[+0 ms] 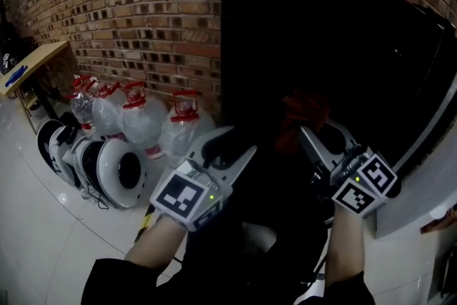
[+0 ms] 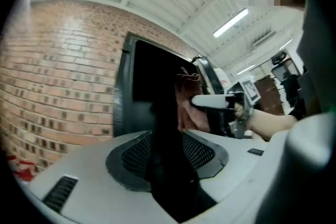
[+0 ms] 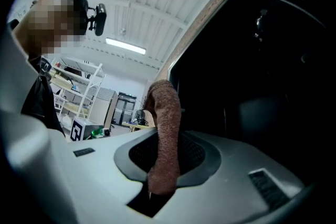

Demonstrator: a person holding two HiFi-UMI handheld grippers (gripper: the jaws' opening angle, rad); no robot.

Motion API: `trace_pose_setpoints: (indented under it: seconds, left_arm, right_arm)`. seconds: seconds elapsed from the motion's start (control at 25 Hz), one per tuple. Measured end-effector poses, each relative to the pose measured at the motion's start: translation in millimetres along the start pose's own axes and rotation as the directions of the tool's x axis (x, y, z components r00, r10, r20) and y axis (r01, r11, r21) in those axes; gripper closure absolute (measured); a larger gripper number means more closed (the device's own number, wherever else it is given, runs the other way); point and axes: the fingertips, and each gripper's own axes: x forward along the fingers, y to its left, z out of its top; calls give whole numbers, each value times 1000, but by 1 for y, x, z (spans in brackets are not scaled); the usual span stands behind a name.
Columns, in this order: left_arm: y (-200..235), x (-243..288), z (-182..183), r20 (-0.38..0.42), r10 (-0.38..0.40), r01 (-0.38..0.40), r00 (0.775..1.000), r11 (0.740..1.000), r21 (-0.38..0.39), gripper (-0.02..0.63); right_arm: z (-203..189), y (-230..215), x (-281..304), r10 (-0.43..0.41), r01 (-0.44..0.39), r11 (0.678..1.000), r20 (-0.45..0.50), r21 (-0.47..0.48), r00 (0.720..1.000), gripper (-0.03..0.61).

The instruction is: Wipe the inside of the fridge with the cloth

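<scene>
While the right gripper (image 1: 315, 136) clamps a reddish-brown terry cloth (image 3: 165, 134) just before the tall black fridge (image 1: 343, 46), the left gripper (image 1: 230, 148) holds its jaws partly apart around a dark upright strip (image 2: 163, 155) too black to identify. Shadow swallows the fridge's front and inside.

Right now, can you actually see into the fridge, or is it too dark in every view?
Head view: the fridge is solid black inside, nothing readable, though the brick wall is well lit. Right gripper view: the cloth shows clearly, the fridge behind it nearly black. Left gripper view: fisheye bending, dark interior, a ceiling light glaring.
</scene>
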Motion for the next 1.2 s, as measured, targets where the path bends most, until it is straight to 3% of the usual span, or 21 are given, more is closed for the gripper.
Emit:
trace_pose_setpoints:
  seconds: [0.04, 0.12, 0.2, 0.56, 0.8, 0.96, 1.2]
  left_arm:
    - [20, -4, 2, 16, 94, -94, 995, 996, 6, 423]
    - [53, -3, 3, 26, 219, -219, 975, 976, 9, 335]
    - [71, 7, -5, 0, 249, -249, 969, 969, -5, 262]
    - [80, 40, -38, -84, 118, -120, 989, 992, -26, 265]
    - [79, 41, -34, -87, 68, -69, 994, 998, -7, 307]
    - [73, 45, -32, -84, 13, -15, 996, 1000, -15, 328]
    - [72, 48, -29, -71, -10, 7, 997, 999, -42, 330]
  right_arm:
    - [5, -3, 5, 0, 0, 1000, 5, -2, 1000, 499]
    - [12, -10, 18, -6, 6, 1000, -2, -30, 1000, 499]
    - [19, -15, 34, -11, 11, 998, -11, -59, 1000, 499]
    - [94, -21, 109, 74, -62, 990, 89, -124, 993, 499]
    - [114, -18, 134, 150, -137, 978, 71, -159, 986, 500]
    - [118, -44, 146, 120, -109, 984, 74, -138, 990, 500]
    - [117, -98, 171, 58, -47, 995, 126, -87, 990, 500]
